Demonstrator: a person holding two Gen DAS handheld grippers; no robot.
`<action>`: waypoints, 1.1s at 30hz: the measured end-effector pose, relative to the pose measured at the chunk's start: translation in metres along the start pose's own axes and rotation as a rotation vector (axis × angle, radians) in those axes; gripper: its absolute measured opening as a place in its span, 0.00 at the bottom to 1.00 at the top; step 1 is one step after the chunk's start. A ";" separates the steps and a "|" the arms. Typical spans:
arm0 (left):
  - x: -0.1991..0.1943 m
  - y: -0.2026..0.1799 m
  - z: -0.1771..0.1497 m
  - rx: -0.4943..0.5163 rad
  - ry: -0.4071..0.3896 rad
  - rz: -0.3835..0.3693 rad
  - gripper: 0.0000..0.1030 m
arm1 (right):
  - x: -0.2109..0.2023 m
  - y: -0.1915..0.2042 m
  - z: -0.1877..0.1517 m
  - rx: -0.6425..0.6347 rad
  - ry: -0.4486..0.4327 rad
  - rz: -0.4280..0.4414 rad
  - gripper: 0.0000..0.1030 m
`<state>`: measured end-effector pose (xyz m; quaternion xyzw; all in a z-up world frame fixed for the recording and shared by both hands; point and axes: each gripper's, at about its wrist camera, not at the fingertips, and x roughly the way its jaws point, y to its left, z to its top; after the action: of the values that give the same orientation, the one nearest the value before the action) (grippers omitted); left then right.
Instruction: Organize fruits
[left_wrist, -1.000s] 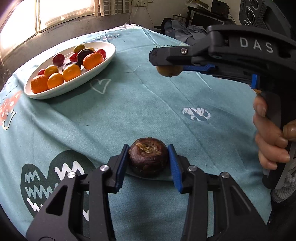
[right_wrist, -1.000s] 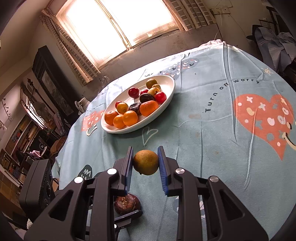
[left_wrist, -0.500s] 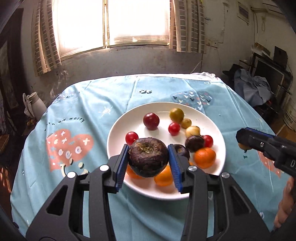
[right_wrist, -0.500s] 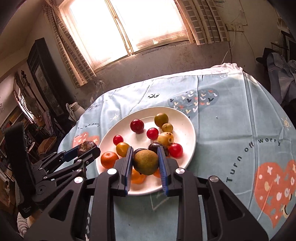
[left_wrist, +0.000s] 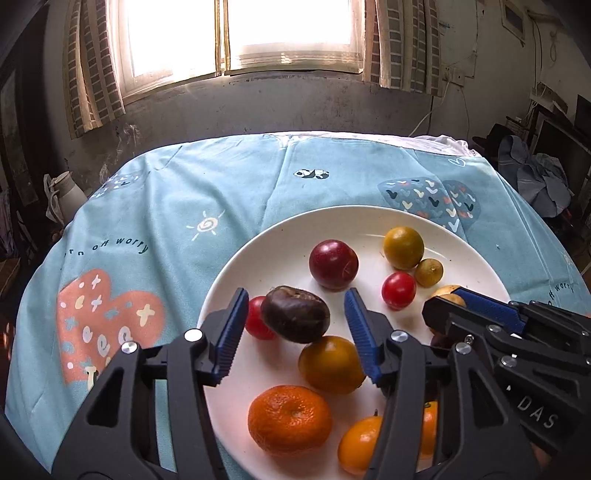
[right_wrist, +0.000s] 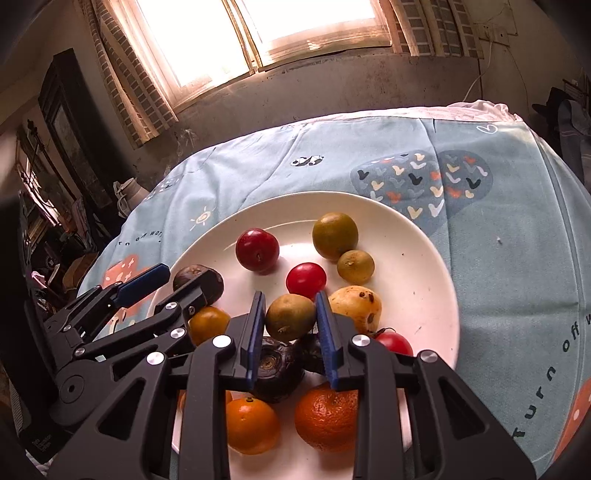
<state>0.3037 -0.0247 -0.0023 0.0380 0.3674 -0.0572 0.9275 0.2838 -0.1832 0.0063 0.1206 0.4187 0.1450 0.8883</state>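
Teal printed cloth (left_wrist: 207, 192) covers the round table, and on it sits a large white oval plate (left_wrist: 476, 258) loaded with fruit. Above the plate's near side hang the two black grippers with blue pads. The left gripper (left_wrist: 295, 328) has its jaws opening, clear of the dark brown wrinkled fruit (left_wrist: 294, 314) between them; that fruit lies at the plate's left, seemingly resting against a yellow-orange citrus (left_wrist: 330, 363), though the contact is hard to judge. The right gripper (right_wrist: 290, 325) is clamped on a small olive-green round fruit (right_wrist: 290, 317), held over dark purple fruit (right_wrist: 275, 373) just left of a spotted yellow one (right_wrist: 356, 304).
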 end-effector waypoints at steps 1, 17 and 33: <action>-0.001 0.001 0.000 -0.003 -0.002 0.006 0.60 | -0.001 0.000 0.000 0.002 0.003 -0.001 0.27; -0.098 -0.008 -0.039 0.002 -0.136 0.061 0.86 | -0.101 0.018 -0.031 -0.004 -0.156 -0.053 0.68; -0.150 -0.006 -0.102 -0.037 -0.157 0.083 0.98 | -0.159 0.009 -0.113 -0.052 -0.256 -0.121 0.99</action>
<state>0.1252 -0.0072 0.0264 0.0317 0.2925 -0.0146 0.9556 0.0979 -0.2219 0.0518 0.0896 0.3043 0.0857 0.9445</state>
